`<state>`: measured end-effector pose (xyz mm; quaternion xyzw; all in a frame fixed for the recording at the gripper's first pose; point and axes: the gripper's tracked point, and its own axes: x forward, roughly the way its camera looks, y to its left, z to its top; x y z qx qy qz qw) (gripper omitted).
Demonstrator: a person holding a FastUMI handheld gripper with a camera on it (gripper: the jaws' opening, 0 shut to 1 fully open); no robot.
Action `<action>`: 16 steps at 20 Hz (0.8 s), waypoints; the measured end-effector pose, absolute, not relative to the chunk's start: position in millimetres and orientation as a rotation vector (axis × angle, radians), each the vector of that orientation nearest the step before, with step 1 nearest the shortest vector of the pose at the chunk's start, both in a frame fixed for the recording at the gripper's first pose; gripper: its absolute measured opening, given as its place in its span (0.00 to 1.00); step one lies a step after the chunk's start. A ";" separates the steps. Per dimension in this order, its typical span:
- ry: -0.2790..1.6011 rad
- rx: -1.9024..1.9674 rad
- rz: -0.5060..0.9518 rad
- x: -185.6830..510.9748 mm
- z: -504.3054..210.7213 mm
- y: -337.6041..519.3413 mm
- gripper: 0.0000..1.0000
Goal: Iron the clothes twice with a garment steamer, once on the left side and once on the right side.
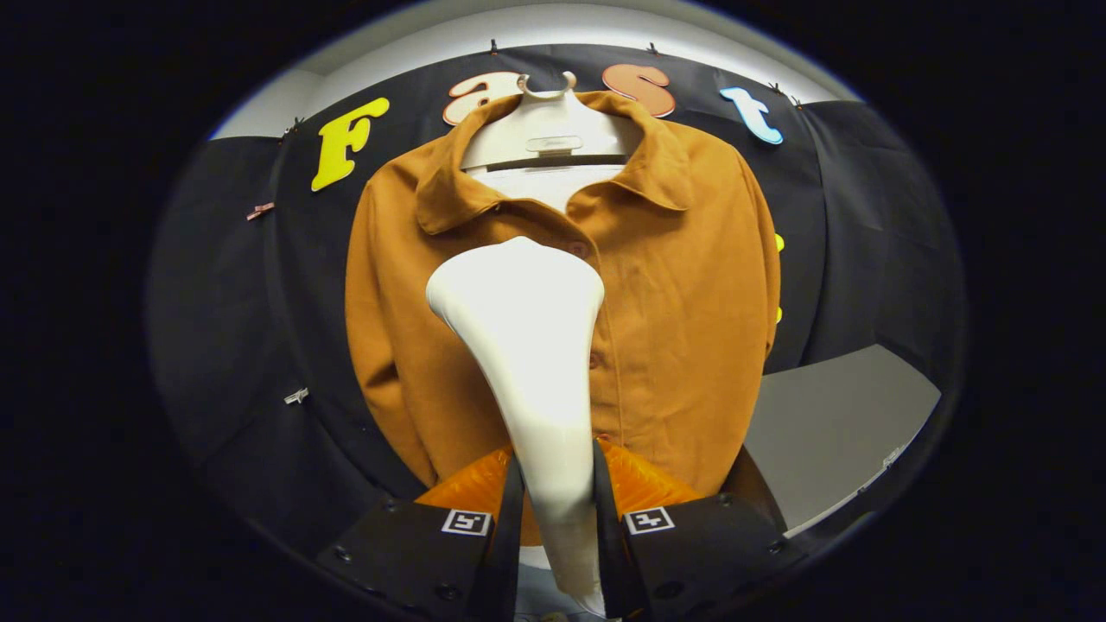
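Black cloth wall spans booth, hangs in folds, pinned along top edge by small clips. Pale wall or ceiling strip above cloth, evenly lit. Grey desk surface at lower right, meeting cloth. Light soft, no hard shadows.

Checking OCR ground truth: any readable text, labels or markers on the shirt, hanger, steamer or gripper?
No readable words.
Hanger: a small raised mark at its middle, too blurred to read.
Hand-held gripper, shut on the steamer: one square black-and-white marker on each finger, a pattern, not text.
Shirt: no label or print visible.
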<state>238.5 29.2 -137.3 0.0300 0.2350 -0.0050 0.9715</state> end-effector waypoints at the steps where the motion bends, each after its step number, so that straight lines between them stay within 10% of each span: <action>1: 0.478 0.057 0.001 239.8 -137.8 35.6 0.41; 16: 0.745 0.054 -0.081 247.3 -248.2 52.8 0.42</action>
